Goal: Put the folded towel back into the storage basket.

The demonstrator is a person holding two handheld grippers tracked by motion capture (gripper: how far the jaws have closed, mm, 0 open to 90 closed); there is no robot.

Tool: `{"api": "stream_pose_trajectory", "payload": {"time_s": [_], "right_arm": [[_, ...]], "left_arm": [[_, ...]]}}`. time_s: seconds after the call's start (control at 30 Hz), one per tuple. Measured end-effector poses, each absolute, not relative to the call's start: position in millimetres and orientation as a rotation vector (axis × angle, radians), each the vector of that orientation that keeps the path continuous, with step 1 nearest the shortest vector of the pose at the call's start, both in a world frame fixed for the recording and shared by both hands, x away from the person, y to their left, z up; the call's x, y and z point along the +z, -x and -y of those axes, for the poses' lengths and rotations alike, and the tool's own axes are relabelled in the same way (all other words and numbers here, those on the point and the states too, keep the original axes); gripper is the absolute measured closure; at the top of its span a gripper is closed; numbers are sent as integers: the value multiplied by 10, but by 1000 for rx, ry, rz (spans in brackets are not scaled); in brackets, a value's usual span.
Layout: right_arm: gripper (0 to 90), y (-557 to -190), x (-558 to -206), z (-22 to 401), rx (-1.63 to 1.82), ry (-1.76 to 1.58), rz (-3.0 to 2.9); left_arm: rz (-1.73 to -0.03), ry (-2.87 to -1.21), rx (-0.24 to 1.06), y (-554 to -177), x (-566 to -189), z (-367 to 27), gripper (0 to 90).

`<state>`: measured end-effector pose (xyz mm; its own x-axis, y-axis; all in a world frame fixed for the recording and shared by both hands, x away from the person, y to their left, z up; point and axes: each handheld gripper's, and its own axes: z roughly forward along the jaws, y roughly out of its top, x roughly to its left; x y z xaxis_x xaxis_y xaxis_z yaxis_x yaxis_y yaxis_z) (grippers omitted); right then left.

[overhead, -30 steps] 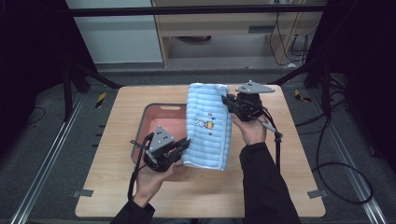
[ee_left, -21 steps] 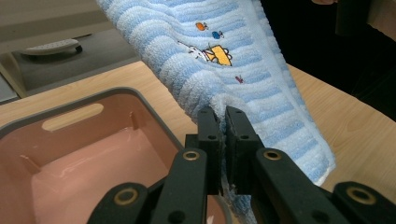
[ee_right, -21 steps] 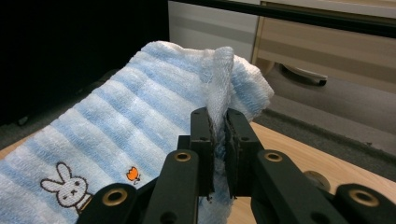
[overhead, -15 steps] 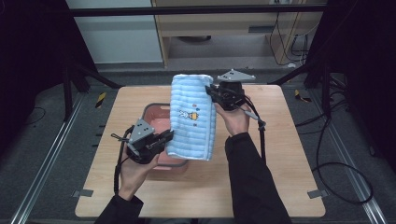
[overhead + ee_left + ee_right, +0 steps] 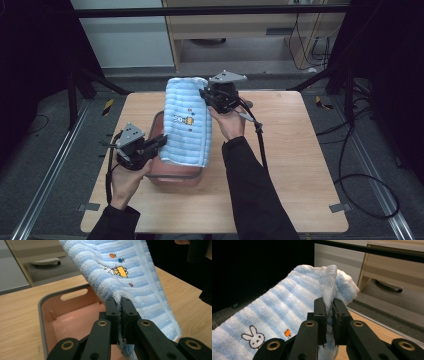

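Towel point(image 5: 187, 122), blue and white stripes with a little bunny on it, hangs in the air over the pink tub point(image 5: 175, 175) on the tabletop point(image 5: 300, 165). Left gripper point(image 5: 159, 142) pinches its corner at 7 o'clock. Right gripper point(image 5: 204, 95) pinches its corner at 1 o'clock

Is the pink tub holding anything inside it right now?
No, the pink tub shows a bare floor, with the striped towel hanging above it.
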<state>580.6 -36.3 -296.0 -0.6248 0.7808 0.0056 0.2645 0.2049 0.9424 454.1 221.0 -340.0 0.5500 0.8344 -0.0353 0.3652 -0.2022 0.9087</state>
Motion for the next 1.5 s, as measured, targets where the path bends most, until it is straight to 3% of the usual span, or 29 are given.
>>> {"api": "stream_pose_trajectory", "payload": {"time_s": [0.67,1.5], "right_arm": [[832,-5990,-3187,0,1415,-986,-2049],[832,-6094,-3681,-112,1332,-1040,-2114]], "left_arm": [[-1087,-1818,612,-4686,-3595,-2489,857],[-1125,-1930,593,-4763,-3962,-2432,857]]}}
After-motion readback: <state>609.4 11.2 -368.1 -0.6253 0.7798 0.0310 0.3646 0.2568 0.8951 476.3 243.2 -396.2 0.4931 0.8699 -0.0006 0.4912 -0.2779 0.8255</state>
